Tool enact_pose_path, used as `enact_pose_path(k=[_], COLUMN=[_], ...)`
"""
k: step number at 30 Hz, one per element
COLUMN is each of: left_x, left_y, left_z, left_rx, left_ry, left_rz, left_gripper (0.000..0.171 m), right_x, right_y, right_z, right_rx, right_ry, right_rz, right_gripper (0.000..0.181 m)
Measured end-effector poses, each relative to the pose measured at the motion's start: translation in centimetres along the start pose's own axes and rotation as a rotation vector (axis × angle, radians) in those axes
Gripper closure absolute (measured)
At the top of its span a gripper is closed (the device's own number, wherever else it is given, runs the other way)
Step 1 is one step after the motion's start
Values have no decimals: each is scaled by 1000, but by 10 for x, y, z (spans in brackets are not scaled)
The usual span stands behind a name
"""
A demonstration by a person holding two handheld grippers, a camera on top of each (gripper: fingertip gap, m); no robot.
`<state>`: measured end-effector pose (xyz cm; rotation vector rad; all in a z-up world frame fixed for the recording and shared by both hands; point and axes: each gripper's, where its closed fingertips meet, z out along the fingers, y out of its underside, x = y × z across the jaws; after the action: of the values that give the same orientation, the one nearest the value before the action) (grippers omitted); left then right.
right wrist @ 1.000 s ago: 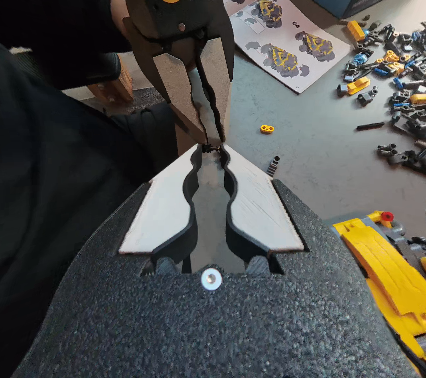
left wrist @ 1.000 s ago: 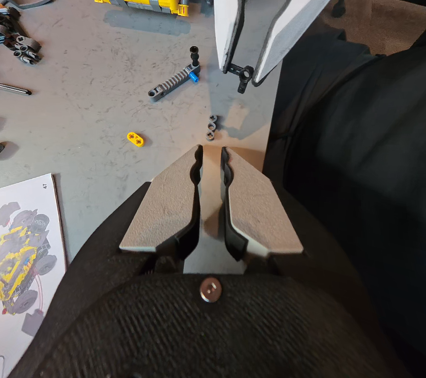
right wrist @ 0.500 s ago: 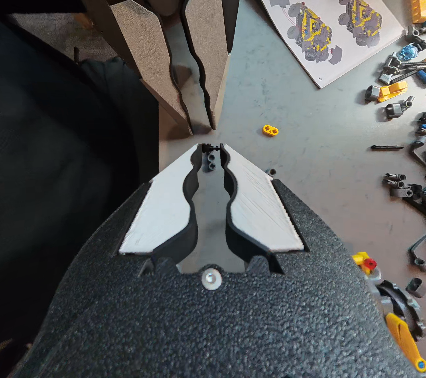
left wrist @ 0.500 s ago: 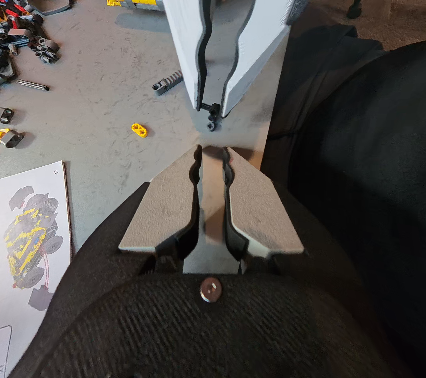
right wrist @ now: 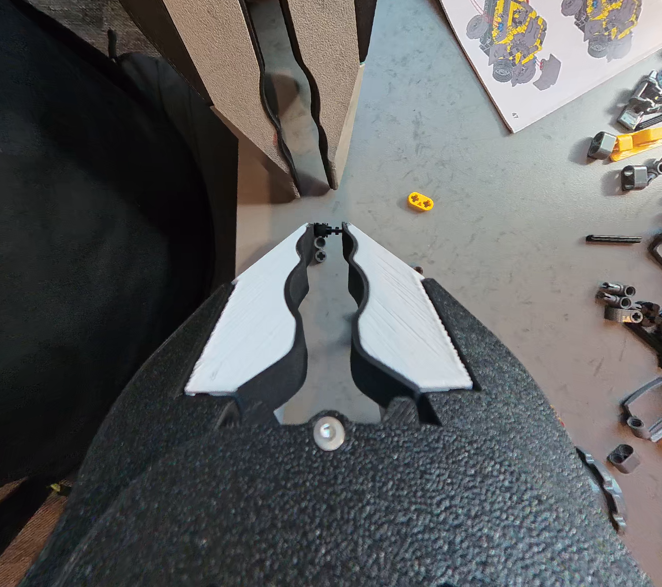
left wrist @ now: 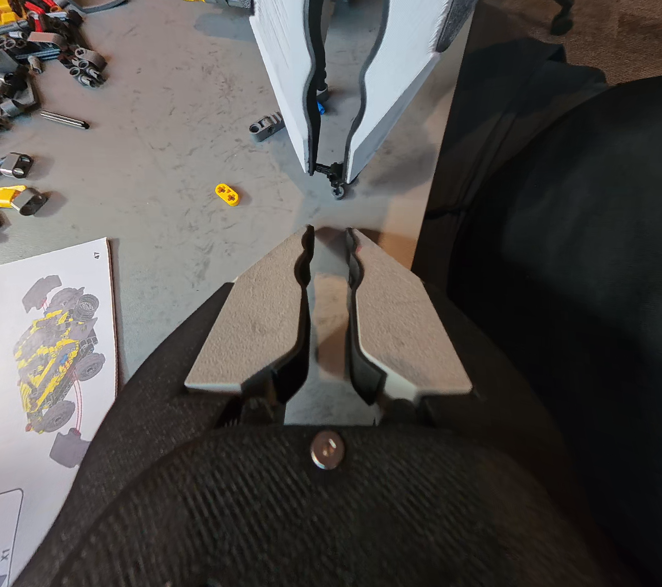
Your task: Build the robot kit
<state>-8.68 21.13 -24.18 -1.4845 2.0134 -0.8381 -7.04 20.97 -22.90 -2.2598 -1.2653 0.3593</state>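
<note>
1. While pinched crosswise at the tips, the small black pin piece point(right wrist: 326, 230) sits in the right tool point(right wrist: 325, 229), narrowly parted, just above a grey connector point(right wrist: 320, 250) on the tabletop point(right wrist: 465, 247).
2. Facing it at 12 o'clock, the left tool point(left wrist: 329, 233) is slightly open, holding nothing.
3. At 2 o'clock lies a yellow link point(right wrist: 420, 201).

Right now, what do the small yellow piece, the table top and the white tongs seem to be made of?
Yellow piece: probably moulded plastic, smooth, slightly glossy, with two cross-shaped holes.
Table top: hard grey surface, matt, covered with fine scratches; material uncertain, perhaps laminate.
White tongs: likely printed plastic, as fine parallel ridges run across the faces; the dark inner lining looks rubbery.
</note>
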Motion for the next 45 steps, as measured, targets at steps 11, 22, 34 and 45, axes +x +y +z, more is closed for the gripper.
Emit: enact_pose_path(k=[11, 22, 34, 45], left_x=[1, 1, 2, 2], left_y=[0, 0, 0, 0], left_z=[0, 0, 0, 0], left_rx=[0, 0, 0, -1], left_ry=[4, 5, 12, 16], left_rz=[2, 4, 4, 4], left_gripper=[158, 159, 161, 161], right_x=[-2, -1, -2, -3], right_y=[1, 1, 2, 2], right_z=[2, 4, 6, 8], right_rx=[-24, -55, -109, -171], right_ry=[-12, -5, 4, 45], right_rz=[-10, -23, -51, -96], right_gripper=[166, 166, 166, 166])
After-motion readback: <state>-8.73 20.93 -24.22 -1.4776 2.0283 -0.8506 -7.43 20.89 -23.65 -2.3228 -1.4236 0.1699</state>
